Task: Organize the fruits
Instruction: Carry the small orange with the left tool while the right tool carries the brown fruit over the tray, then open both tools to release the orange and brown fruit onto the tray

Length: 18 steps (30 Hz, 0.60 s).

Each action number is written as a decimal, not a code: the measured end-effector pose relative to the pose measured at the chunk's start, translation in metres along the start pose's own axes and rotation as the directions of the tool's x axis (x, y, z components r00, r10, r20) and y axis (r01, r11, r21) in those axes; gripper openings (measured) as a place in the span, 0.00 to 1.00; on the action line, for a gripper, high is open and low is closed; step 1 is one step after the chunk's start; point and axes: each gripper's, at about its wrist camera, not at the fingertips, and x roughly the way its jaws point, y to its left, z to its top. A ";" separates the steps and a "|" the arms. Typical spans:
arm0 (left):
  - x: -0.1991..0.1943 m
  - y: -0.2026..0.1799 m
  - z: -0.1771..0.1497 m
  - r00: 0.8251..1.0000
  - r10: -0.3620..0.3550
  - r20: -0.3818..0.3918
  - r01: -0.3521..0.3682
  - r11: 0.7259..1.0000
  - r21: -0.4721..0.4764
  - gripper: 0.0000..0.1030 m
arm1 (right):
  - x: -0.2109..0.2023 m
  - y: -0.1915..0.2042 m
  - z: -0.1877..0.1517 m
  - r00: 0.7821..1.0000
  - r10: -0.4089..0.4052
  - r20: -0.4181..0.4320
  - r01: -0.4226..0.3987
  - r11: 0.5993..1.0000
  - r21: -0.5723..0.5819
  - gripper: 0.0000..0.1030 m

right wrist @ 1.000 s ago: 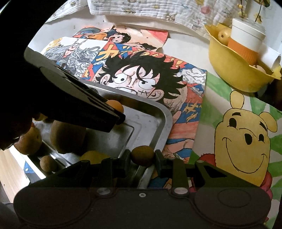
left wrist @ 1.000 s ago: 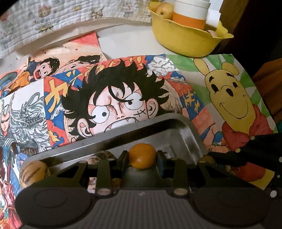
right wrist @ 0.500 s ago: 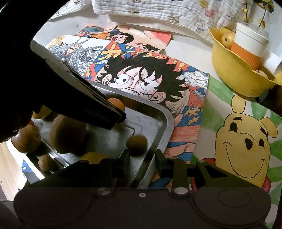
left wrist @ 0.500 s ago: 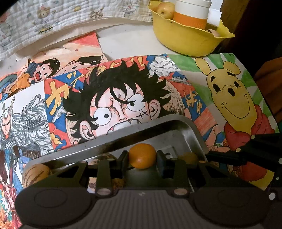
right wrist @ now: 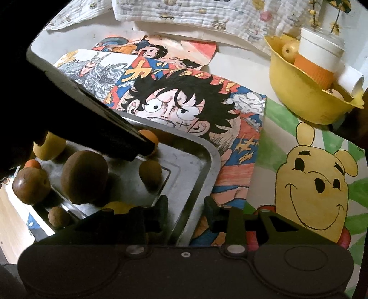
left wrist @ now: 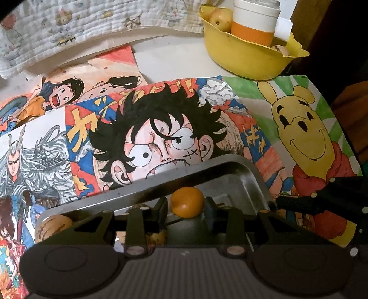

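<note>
Presently, fruits are gathering in the metal tray, which is lying on the cartoon drawings covering the table. Several pieces are resting inside it: a large brown fruit, a small brown fruit near the tray's corner, a reddish-brown one and a yellow one at the far side. By my judgement the sorting is well advanced, though an apple is sitting apart in the yellow bowl beside a cup, and may remain to be dealt with.

As for the left gripper, it is clamping the small orange fruit between its pads, over the tray. On the other side, the right gripper is opening its jaws; nothing is lying between them, and they are hanging over the tray's rim.
</note>
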 end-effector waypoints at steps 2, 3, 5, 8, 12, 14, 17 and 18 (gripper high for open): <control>-0.002 0.001 0.000 1.000 0.000 0.003 0.000 1.000 -0.002 0.39 | -0.001 0.000 0.000 1.000 -0.004 0.005 0.004 1.000 0.006 0.41; -0.003 0.001 0.000 1.000 0.001 0.005 -0.001 1.000 -0.003 0.39 | -0.002 -0.001 0.001 1.000 -0.006 0.006 0.006 1.000 0.009 0.43; -0.006 0.001 -0.001 1.000 0.003 0.010 -0.002 1.000 -0.006 0.44 | -0.004 -0.001 0.001 1.000 -0.010 0.011 0.010 1.000 0.013 0.47; -0.010 0.001 -0.001 1.000 0.007 0.019 -0.007 1.000 -0.014 0.53 | -0.006 -0.002 0.002 1.000 -0.020 0.016 0.020 1.000 0.023 0.56; -0.017 0.002 -0.003 0.999 0.009 0.032 -0.008 1.000 -0.029 0.61 | -0.009 -0.004 0.002 0.999 -0.035 0.023 0.034 0.999 0.032 0.70; -0.021 0.003 -0.004 0.999 0.010 0.037 -0.009 0.999 -0.039 0.65 | -0.012 -0.005 0.002 0.999 -0.043 0.029 0.042 0.999 0.035 0.74; -0.029 0.005 -0.006 0.998 0.026 0.058 -0.023 0.998 -0.054 0.76 | -0.017 -0.007 0.002 0.998 -0.055 0.042 0.054 0.998 0.043 0.80; -0.031 0.006 -0.006 0.997 0.029 0.065 -0.025 0.998 -0.060 0.78 | -0.018 -0.007 0.002 0.997 -0.061 0.048 0.059 0.997 0.045 0.82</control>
